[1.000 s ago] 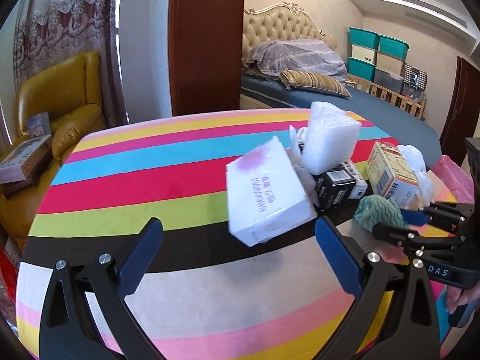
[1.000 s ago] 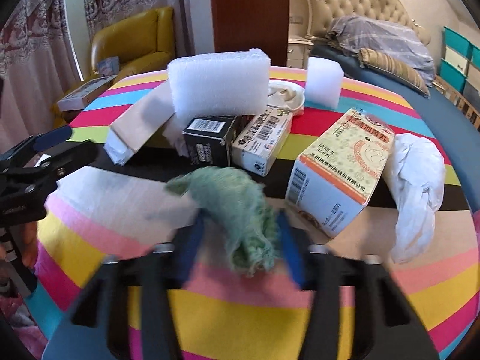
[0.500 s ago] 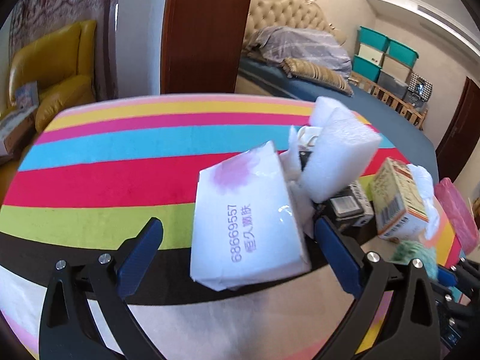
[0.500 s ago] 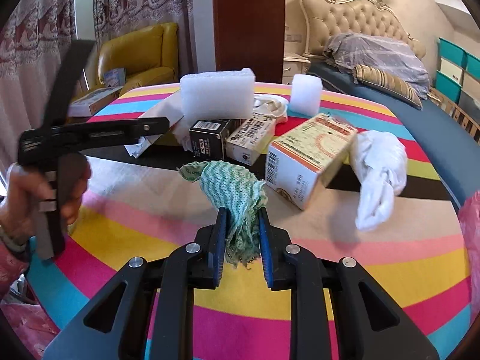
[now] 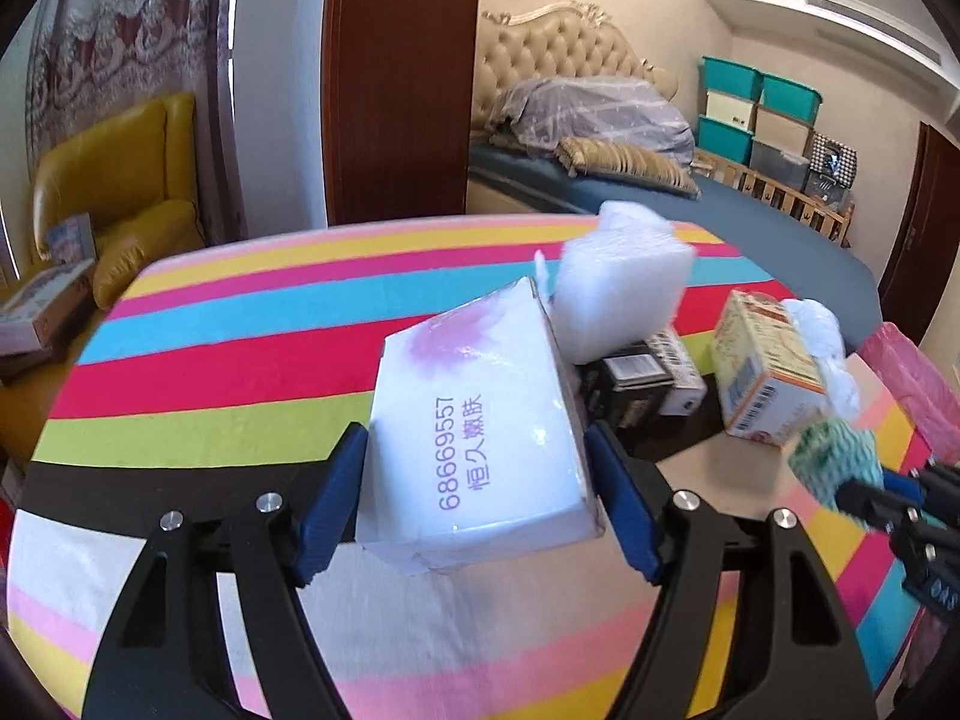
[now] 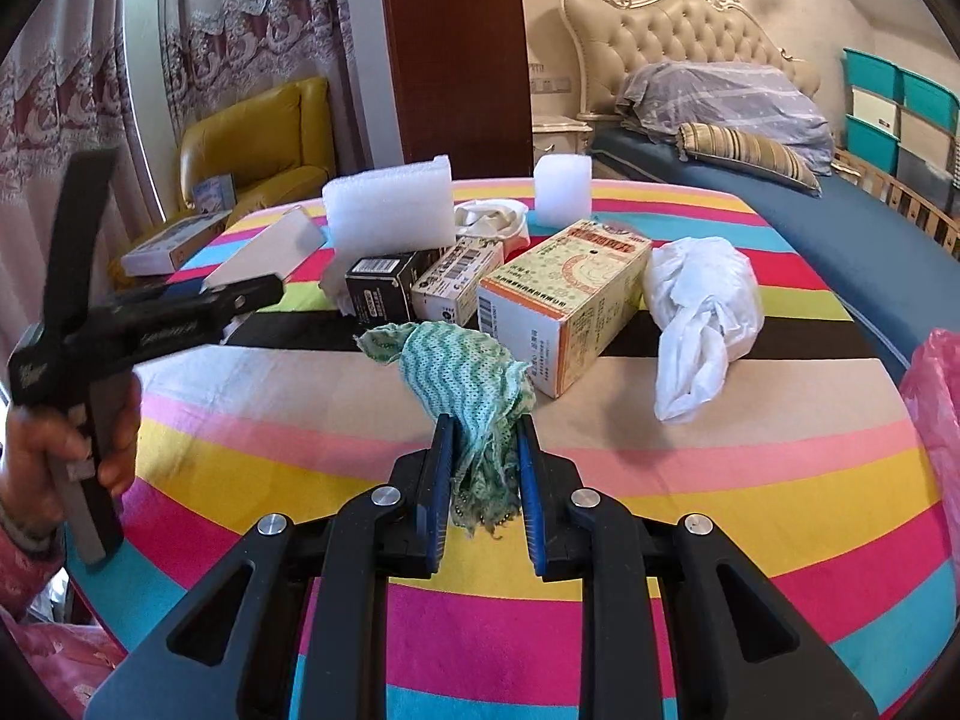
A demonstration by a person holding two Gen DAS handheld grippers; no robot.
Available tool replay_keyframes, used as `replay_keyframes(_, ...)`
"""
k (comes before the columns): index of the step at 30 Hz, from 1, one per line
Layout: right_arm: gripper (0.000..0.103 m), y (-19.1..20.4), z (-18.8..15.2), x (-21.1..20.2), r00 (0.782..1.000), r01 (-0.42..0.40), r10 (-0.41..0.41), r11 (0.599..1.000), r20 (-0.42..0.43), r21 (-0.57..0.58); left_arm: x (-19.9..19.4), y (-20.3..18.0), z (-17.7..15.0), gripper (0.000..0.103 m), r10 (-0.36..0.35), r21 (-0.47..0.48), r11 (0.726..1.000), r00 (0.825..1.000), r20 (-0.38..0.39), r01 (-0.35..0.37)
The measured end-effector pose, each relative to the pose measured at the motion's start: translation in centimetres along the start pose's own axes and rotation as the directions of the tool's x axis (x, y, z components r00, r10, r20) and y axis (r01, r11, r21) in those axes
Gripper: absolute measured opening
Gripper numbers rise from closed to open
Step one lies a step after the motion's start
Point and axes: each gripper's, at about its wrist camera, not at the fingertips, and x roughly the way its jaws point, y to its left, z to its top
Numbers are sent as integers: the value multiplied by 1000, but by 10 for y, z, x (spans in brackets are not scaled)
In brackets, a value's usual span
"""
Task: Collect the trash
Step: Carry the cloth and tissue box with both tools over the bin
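Two grippers are at work on a cluttered round table. From the left wrist, the left gripper (image 5: 480, 480) has a white tissue pack (image 5: 480, 438) between its blue pads; the jaws are closing on it, and the pads look to be at or nearly at its sides, the pack propped at a tilt against a white foam block (image 5: 621, 294). Judging by this, the step in hand is seizing the pack; next it needs a firm squeeze and a lift clear of the small black box (image 5: 630, 384) just beside it. At the right edge a green cloth (image 5: 837, 456) shows, blurred.

From the right wrist, the right gripper (image 6: 483, 474) is clamped tight on that green cloth (image 6: 462, 372), which hangs above the table. A pink bag (image 6: 936, 396) at the right edge may be the place for the trash. An orange-edged carton (image 6: 564, 306) and a crumpled white plastic bag (image 6: 699, 312) lie on the striped tablecloth (image 6: 750, 480).

Beyond are a yellow armchair (image 6: 258, 132), lace curtains and a bed with a tufted headboard (image 6: 678, 30).
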Motion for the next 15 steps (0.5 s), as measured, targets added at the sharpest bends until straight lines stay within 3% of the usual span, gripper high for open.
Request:
replay_keyframes(6,22,-5,-5,-14,999,7,-8,1000,39,23,-32,-20,-9,72,-15,63,998,996,88,10)
replay_keyframes(15,22,-37,-16,-45,993,51,-63,992,96,118,-43,-81,-8,72,-120,195,976,989,90,101)
